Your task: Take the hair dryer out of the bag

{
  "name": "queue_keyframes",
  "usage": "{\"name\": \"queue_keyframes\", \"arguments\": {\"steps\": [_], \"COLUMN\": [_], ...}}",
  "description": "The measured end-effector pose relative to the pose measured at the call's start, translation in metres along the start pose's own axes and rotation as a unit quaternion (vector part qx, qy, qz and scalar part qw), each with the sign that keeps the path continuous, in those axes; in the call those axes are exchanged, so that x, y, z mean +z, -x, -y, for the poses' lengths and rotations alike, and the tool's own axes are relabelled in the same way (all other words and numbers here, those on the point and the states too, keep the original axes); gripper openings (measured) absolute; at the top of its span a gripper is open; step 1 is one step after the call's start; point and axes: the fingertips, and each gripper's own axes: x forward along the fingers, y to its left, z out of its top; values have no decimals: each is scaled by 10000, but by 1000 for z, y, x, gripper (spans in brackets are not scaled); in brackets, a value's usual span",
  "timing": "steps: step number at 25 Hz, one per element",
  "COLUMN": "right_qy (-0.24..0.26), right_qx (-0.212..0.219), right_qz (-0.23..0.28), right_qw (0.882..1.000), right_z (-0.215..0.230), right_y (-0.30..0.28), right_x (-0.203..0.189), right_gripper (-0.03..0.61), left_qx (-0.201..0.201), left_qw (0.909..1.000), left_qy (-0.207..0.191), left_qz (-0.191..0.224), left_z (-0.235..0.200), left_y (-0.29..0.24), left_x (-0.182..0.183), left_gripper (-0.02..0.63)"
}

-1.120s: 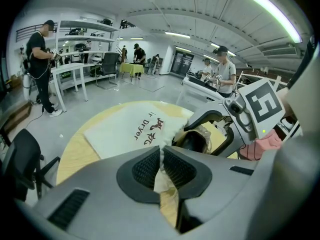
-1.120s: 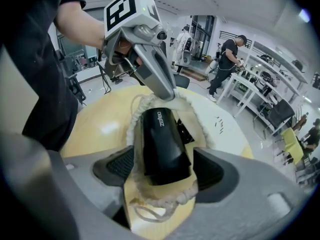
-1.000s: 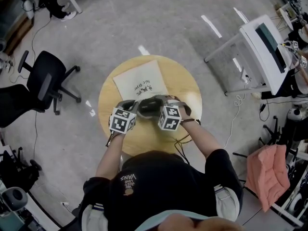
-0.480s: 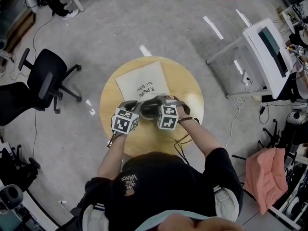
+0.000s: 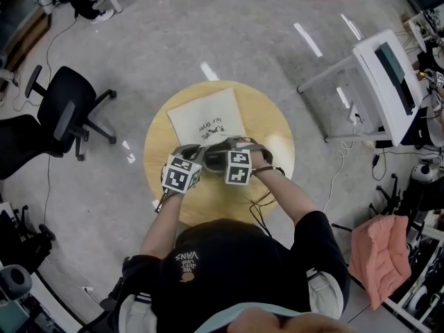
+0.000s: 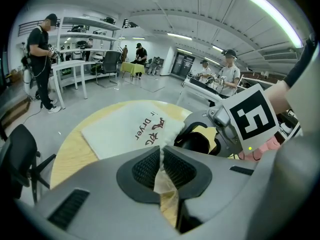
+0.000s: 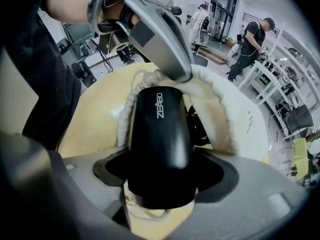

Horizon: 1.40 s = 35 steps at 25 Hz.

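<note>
Plainly, the hair dryer (image 7: pixel 160 144) is stiff, glossy black plastic, probably slippery and fairly heavy, so the thick barrel looks the soundest place to hold. The right gripper (image 7: pixel 160 179) has its fingers closed round that barrel, whose far end lies in the mouth of the soft white bag (image 5: pixel 205 120) on the round desk (image 5: pixel 267 120). The left gripper (image 6: pixel 161 160) pinches the limp bag rim between closed fingers. The barrel reads something like "ZEABO"; the bag reads "Hair Dryer".

A round wooden desk (image 5: pixel 269 125) stands on a glossy grey floor (image 5: pixel 229 26) (strip lights (image 6: pixel 274 8) reflect in it). A black office chair (image 5: pixel 66 116) sits left, a white table (image 5: pixel 388 75) right.
</note>
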Motion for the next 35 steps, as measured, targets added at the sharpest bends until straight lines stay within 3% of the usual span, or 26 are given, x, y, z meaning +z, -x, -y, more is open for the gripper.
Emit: {"name": "queue_keyframes", "arguments": {"steps": [13,35], "right_qy": [53,50], "right_qx": [457,441], "right_qz": [-268,-138], "right_qw": [9986,9989], "right_z": [-1,-7], "right_y": [-12,-9], "right_x": [-1,2], "right_gripper": [360,351], "left_qx": [-75,-125], "left_qw": [9999,9999], "left_qy": [111,11], "left_qz": [37,-82], "left_z": [-4,-2], "left_y": [-6,-5], "left_x": [-1,-5], "left_gripper": [37,35]}}
